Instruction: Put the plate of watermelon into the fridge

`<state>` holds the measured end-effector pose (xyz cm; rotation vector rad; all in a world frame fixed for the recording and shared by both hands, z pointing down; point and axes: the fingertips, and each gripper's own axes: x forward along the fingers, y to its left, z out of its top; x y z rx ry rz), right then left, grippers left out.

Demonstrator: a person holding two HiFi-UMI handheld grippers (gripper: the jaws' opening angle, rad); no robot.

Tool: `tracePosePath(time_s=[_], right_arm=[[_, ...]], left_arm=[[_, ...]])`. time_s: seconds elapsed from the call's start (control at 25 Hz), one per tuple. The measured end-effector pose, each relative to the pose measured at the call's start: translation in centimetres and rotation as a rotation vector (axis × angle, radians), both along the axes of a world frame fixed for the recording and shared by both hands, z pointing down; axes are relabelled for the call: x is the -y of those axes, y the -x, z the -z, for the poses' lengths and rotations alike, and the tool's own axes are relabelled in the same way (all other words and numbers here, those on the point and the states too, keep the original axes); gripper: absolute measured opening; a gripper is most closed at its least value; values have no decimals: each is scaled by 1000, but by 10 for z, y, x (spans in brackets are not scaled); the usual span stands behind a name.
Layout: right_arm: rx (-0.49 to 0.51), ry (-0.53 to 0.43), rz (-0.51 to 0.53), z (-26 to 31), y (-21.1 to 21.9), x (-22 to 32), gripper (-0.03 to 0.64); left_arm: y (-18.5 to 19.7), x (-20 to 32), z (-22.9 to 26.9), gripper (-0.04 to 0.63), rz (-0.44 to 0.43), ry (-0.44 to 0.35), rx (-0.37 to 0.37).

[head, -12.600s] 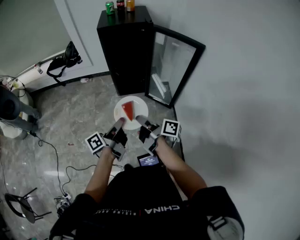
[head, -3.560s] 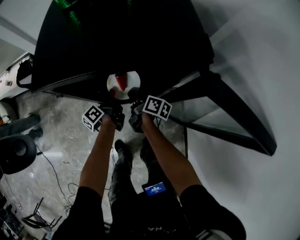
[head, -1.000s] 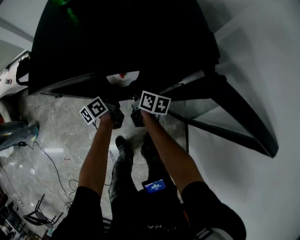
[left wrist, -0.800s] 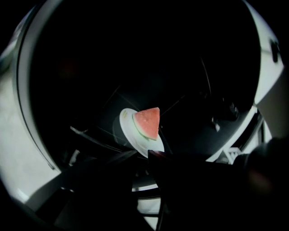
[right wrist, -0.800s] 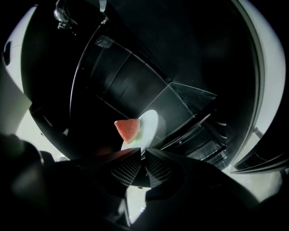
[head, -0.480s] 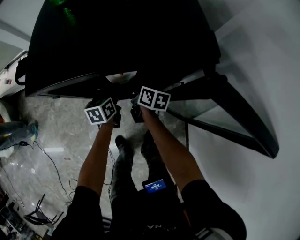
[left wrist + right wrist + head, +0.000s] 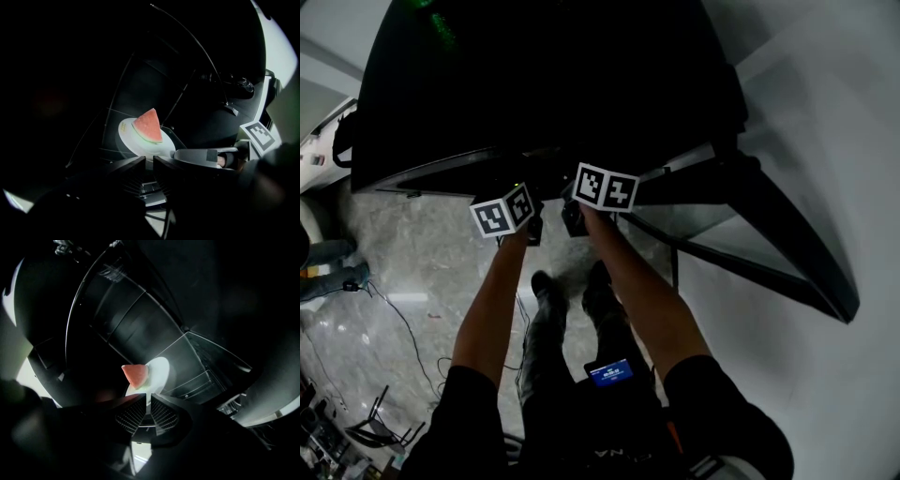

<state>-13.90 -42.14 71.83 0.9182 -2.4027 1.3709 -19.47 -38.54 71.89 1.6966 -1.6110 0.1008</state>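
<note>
- the white plate (image 7: 127, 137) with its watermelon wedge (image 7: 149, 125) is inside the dark fridge (image 7: 544, 84).
- the left gripper (image 7: 149, 161) and right gripper (image 7: 148, 399) each pinch its near rim, jaws almost together.
- it looks stiff, glazed and breakable, and the loose wedge could slide, so the rim grip should stay level.

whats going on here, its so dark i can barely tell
A person is putting a white plate with a watermelon wedge into the dark fridge, using two handheld grippers. The left gripper and right gripper each pinch the plate's near rim. The plate is inside, over a shelf; whether it rests there yet is unclear.
</note>
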Motion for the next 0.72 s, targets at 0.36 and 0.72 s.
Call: tracePosePath(time_s=[0.36, 0.72], right_arm=[[-10, -8, 18, 9, 4, 3, 40], [-34, -63, 114, 48, -2, -22, 40]], left_arm=[[3, 5, 7, 57, 3, 4, -12], [-13, -19, 49, 57, -80, -75, -106]])
